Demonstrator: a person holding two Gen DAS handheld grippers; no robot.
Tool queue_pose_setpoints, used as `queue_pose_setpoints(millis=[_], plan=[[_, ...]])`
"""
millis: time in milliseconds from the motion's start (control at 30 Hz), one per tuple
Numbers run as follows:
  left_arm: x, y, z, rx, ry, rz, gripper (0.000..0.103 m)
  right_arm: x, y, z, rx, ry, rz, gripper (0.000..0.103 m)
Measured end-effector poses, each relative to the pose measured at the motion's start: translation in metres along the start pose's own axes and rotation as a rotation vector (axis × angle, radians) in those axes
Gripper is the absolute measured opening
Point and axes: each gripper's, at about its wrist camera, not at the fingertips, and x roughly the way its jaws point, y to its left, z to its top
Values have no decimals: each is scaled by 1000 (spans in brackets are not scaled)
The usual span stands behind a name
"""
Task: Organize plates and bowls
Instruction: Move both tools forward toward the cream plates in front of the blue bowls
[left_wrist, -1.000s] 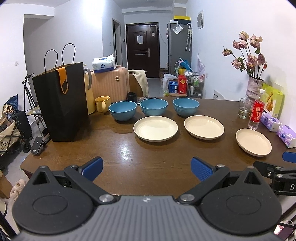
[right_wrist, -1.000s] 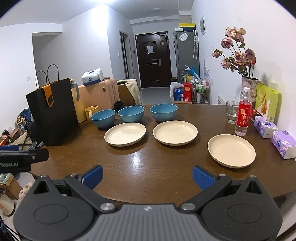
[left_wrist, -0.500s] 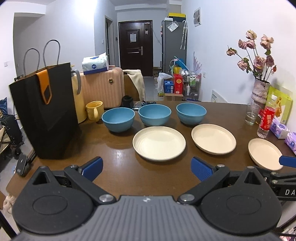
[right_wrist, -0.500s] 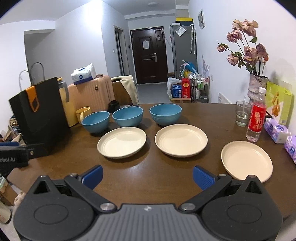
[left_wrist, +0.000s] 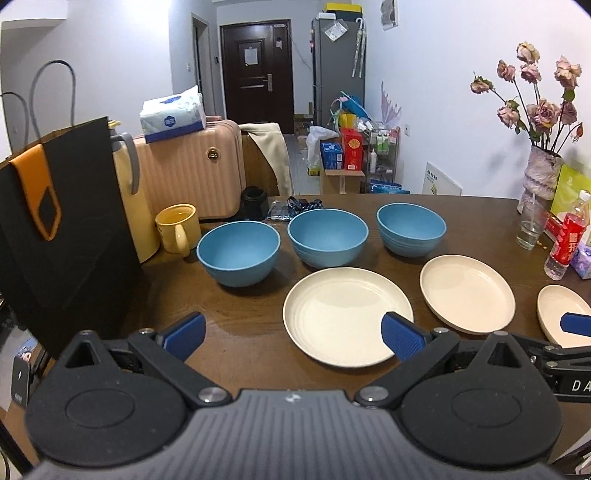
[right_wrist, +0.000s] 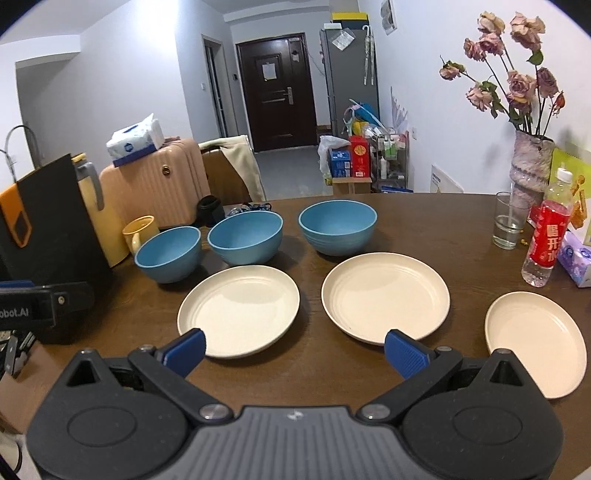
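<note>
Left wrist view: my left gripper (left_wrist: 291, 334) hangs above the near edge of the brown bench (left_wrist: 240, 317), jaws spread wide, nothing between them. Its right blue pad overlaps the near rim of the left cream plate (left_wrist: 343, 314); I cannot tell whether it touches. 3 blue bowls stand upright in a row behind the plates: left bowl (left_wrist: 238, 253), middle bowl (left_wrist: 327, 236), right bowl (left_wrist: 410, 229), each apart from its neighbour. The middle cream plate (left_wrist: 467, 295) lies to the right of the first; the right cream plate (left_wrist: 561, 314) is cut by the frame edge, with part of my right gripper (left_wrist: 576, 325) in front of it. A black paper bag (left_wrist: 62, 229) stands at far left, a yellow mug (left_wrist: 177, 229) just beside the left bowl. A glass (left_wrist: 530, 225) and a red-labelled bottle (left_wrist: 565, 240) stand at the right, near a vase of dried roses (left_wrist: 541, 173).

Right wrist view: my right gripper (right_wrist: 293, 350) is also wide open and empty, above the near edge of the bench (right_wrist: 314, 369). Left plate (right_wrist: 240, 310), middle plate (right_wrist: 386, 295) and right plate (right_wrist: 535, 336) lie flat in a row, none touching; the right plate is set further apart. The 3 bowls (right_wrist: 170, 253), (right_wrist: 245, 236), (right_wrist: 338, 225) stand behind them. The gripper's left pad overlaps the left plate's near rim, the right pad the middle plate's near rim. The left gripper (right_wrist: 44, 302) shows at the left edge.
</note>
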Motion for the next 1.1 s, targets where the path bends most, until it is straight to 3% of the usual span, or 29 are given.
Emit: queue_pose_setpoints(millis=[600,1100], plan=[[88,29,30,29,92,-57,103,76,26,21,22,92,-54,102],[149,22,40,18,182,-29,103,145,18,30,35,212,-14,87]])
